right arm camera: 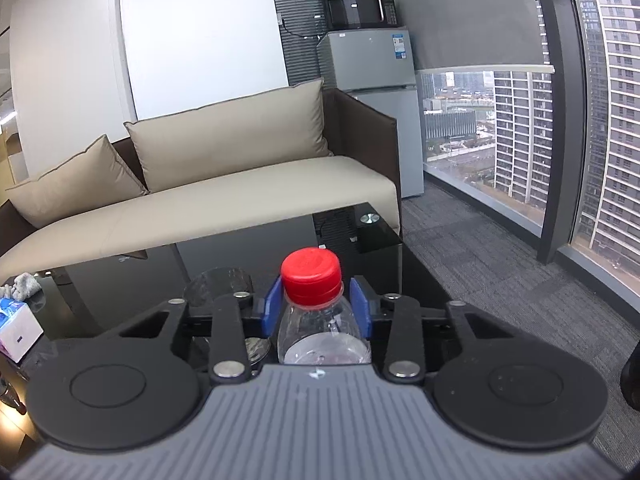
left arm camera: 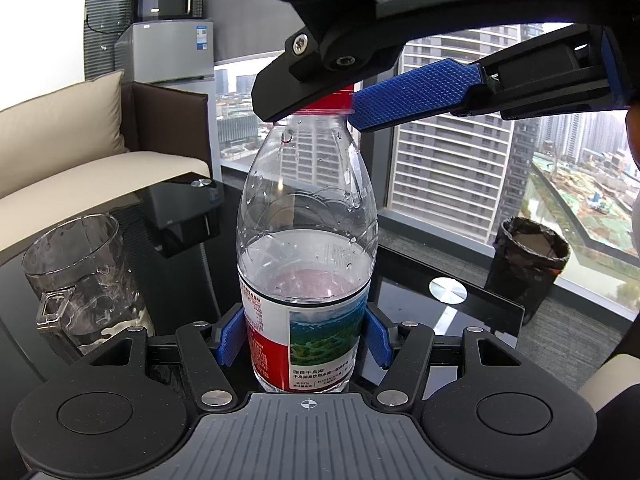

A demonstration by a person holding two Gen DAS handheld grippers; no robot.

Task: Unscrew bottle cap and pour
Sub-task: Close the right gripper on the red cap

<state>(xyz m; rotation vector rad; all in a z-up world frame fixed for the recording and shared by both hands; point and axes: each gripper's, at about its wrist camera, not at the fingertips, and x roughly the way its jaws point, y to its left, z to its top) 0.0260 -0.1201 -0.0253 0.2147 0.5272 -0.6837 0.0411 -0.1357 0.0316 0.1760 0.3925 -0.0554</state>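
A clear plastic water bottle (left arm camera: 306,216) with a red, white and green label stands upright on the dark glass table (left arm camera: 472,312), about half full. My left gripper (left arm camera: 304,338) is shut on its lower body at the label. Its red cap (left arm camera: 334,102) is on the neck. My right gripper (left arm camera: 320,108) comes from the upper right, with its blue pads (left arm camera: 416,98) on both sides of the cap. In the right wrist view the cap (right arm camera: 311,276) sits between the blue pads (right arm camera: 359,306), with the gripper (right arm camera: 314,304) closed around the cap's lower edge and neck.
A clear plastic measuring cup (left arm camera: 80,276) stands on the table to the left of the bottle. A beige sofa (right arm camera: 224,184) lies behind the table. A black bin (left arm camera: 528,264) stands on the floor at the right by the window. A tissue box (right arm camera: 16,328) lies at the table's left.
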